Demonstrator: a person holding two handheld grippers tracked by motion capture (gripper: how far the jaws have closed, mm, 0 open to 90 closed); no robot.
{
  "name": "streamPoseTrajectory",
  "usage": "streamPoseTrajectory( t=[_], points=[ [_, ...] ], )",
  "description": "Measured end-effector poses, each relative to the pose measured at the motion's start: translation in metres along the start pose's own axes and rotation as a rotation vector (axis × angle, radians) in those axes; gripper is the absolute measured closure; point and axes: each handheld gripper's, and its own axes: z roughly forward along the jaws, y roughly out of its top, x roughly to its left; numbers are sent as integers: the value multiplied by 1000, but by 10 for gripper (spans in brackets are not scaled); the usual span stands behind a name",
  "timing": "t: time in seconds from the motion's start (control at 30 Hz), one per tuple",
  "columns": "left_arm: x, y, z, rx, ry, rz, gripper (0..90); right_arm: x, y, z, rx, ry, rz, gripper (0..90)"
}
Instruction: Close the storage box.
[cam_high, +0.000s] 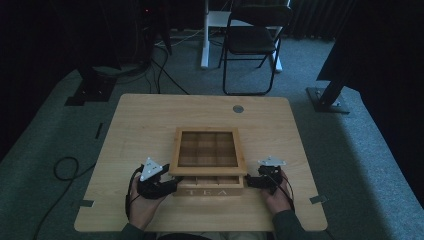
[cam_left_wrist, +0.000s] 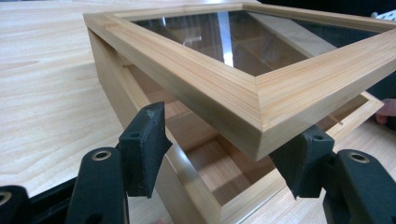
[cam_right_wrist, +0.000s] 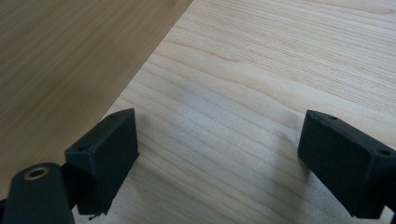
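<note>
Reading "TEA" on wooden box (cam_high: 207, 192) front.

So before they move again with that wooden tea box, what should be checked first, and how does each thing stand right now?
1. Glass-paned wooden lid raised off the light wooden tea box: ok, a gap shows beneath its front corner.
2. Left gripper open around that lid corner: ok, jaws apart, not clamping.
3. Right gripper free: ok, jaws open over the bare light wooden table.
4. Right gripper steadying the box: cannot tell; in the high view it sits at the box's right end.
5. What holds the lid up: cannot tell.
6. Box compartments unobstructed: ok where visible.
</note>
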Motion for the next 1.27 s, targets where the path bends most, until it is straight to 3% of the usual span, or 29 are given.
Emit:
streamPoseTrajectory(
  t=[0.23, 0.53, 0.6, 0.63, 0.67, 0.77, 0.87, 1.27],
  points=[
    [-2, -13, 0, 10, -1, 8, 385, 0, 0, 0, 0, 3, -3, 117],
    [-17, -28, -2, 58, 19, 82, 366, 1, 0, 0, 0, 3, -2, 117],
    [-18, -29, -3, 64, 24, 83, 365, 1, 0, 0, -1, 3, -1, 117],
    [-16, -31, -4, 70, 10, 57, 359, 1, 0, 0, -1, 3, -1, 117],
    [-15, -32, -4, 65, 12, 39, 358, 1, 0, 0, -1, 3, -1, 118],
    [-12, -27, -16, -16, 15, 28, 370, 1, 0, 0, 0, 4, -3, 117],
    [-10, -26, -23, -64, 24, 20, 370, 1, 0, 0, -1, 5, -3, 117],
    [-7, -28, -20, -67, 31, 2, 361, 1, 0, 0, 1, 1, 1, 116]
  ],
)
